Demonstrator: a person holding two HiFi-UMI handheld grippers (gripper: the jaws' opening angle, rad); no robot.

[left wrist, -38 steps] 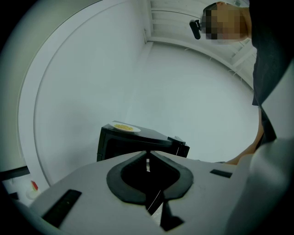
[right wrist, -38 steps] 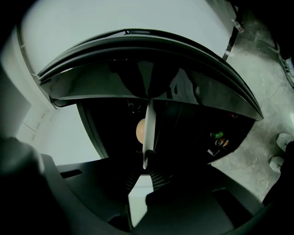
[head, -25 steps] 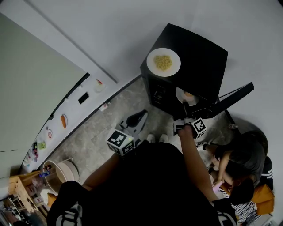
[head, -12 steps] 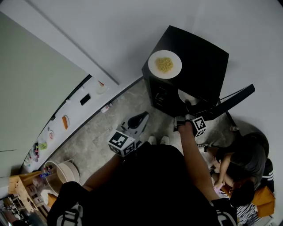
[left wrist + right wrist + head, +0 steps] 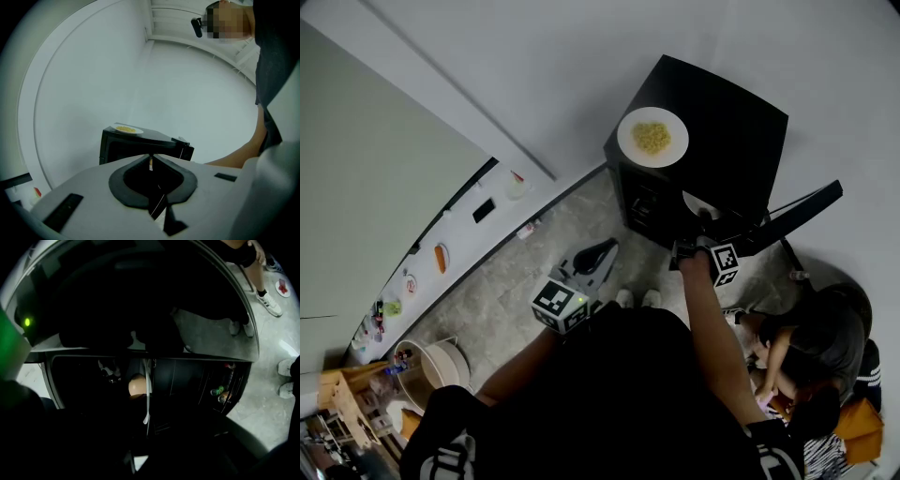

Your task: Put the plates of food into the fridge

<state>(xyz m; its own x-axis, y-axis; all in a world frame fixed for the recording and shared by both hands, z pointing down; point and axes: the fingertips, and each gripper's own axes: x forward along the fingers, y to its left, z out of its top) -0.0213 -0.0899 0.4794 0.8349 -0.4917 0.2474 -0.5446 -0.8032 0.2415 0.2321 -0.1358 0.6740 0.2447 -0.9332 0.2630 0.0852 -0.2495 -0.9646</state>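
Observation:
A black mini fridge [image 5: 727, 122] stands against the wall with its door swung open. On its top sits a white plate of yellow food [image 5: 652, 137], which the left gripper view shows as the plate of yellow food [image 5: 125, 129]. My right gripper [image 5: 703, 223] is shut on the rim of a second white plate [image 5: 696, 203], which is partly inside the fridge opening; its jaws have just been closing on that rim. In the right gripper view this plate [image 5: 147, 394] is edge-on and carries a round bun [image 5: 136, 386]. My left gripper [image 5: 603, 250] hangs shut and empty over the floor, short of the fridge.
The fridge door [image 5: 797, 211] sticks out to the right, with bottles [image 5: 219, 392] in its shelf. People sit on the floor at the right [image 5: 816, 337]. A white counter [image 5: 478, 239] with small items runs along the left wall. Bowls [image 5: 441, 361] lie at lower left.
My right gripper has pushed forward, carrying the bun plate deeper into the fridge opening, so less of the plate shows. The left gripper has stayed where it was.

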